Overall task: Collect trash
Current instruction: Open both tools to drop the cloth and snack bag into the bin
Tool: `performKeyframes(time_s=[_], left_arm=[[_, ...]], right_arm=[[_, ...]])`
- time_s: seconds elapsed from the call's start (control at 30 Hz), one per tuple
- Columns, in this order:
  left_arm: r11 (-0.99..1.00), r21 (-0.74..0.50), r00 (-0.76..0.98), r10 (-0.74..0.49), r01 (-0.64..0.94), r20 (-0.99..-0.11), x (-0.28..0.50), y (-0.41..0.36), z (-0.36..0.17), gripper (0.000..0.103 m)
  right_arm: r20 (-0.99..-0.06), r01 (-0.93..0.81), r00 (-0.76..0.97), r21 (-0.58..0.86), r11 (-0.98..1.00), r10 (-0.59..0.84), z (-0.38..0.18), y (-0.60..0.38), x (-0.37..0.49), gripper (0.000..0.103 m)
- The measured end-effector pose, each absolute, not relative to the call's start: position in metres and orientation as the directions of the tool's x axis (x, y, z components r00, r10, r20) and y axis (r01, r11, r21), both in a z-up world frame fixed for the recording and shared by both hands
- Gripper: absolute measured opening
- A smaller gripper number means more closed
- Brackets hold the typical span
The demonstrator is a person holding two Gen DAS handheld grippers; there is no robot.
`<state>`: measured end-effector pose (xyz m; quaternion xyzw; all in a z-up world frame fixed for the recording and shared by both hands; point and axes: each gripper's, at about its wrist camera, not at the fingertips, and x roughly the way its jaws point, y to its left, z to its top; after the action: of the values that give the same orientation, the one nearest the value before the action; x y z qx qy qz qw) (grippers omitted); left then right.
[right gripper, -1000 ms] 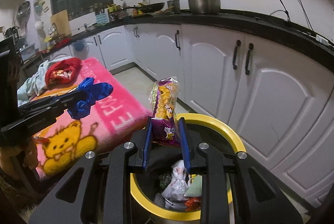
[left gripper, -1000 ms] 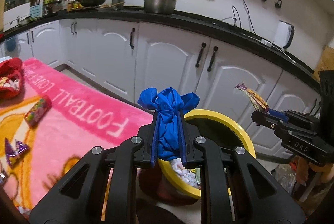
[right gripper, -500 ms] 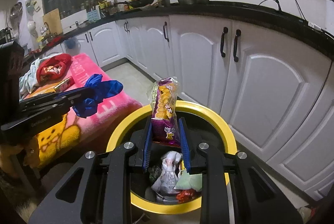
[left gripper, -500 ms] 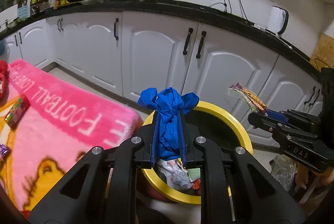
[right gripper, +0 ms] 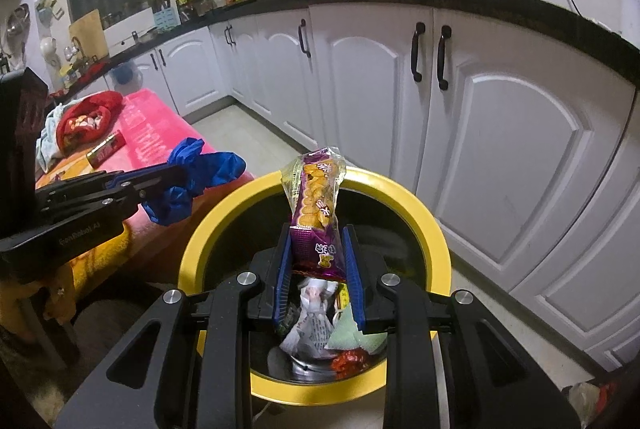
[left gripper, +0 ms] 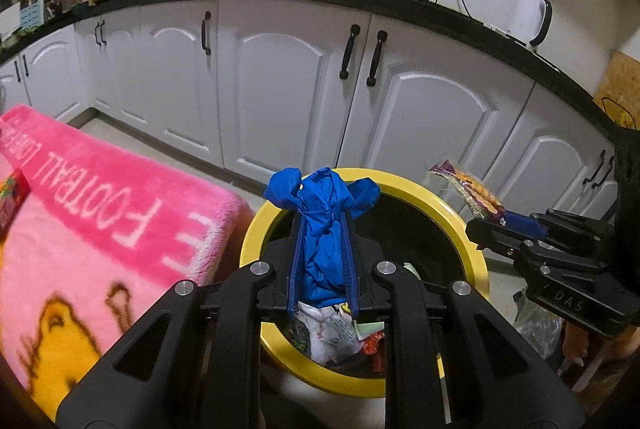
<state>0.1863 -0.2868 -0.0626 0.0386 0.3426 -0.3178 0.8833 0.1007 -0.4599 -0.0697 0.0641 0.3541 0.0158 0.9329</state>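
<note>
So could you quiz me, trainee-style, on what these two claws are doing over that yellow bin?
1. What does the left claw hold?
2. True or false: the right claw is empty.
3. Where does the yellow-rimmed bin stand: A) on the counter, B) on the floor beside the pink blanket, C) inside a cupboard?

Key:
1. A crumpled blue glove.
2. False; it grips a purple snack packet.
3. B.

Yellow-rimmed bin [right gripper: 430, 229]: near rim hidden behind gripper bodies. Bin contents [right gripper: 316, 325]: partly covered, print unreadable. Pink blanket [left gripper: 100, 229]: cropped at left edge. Countertop clutter [right gripper: 192, 3]: too small to identify.
</note>
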Motion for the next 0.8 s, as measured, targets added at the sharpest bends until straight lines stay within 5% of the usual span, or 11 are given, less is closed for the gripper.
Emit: performKeyframes(time_s=[0.63, 0.73, 0.8], left_arm=[[0.794, -0.169, 0.525, -0.528, 0.584, -0.667, 0.199, -0.299, -0.082, 0.012], [0.796, -0.168, 0.526, -0.526, 0.582, -0.668, 0.200, -0.299, -0.083, 0.020], [0.796, -0.170, 0.526, -0.526, 0.581, -0.668, 0.200, -0.299, -0.082, 0.029]], right_arm=[[-0.694, 0.064, 0.718, 0.152, 0.986, 0.061, -0.095, -0.478, 0.113, 0.025], [-0.695, 0.073, 0.717, 0.157, 0.985, 0.058, -0.095, -0.479, 0.113, 0.025], [-0.695, 0.084, 0.718, 0.160, 0.983, 0.052, -0.096, -0.481, 0.113, 0.034]])
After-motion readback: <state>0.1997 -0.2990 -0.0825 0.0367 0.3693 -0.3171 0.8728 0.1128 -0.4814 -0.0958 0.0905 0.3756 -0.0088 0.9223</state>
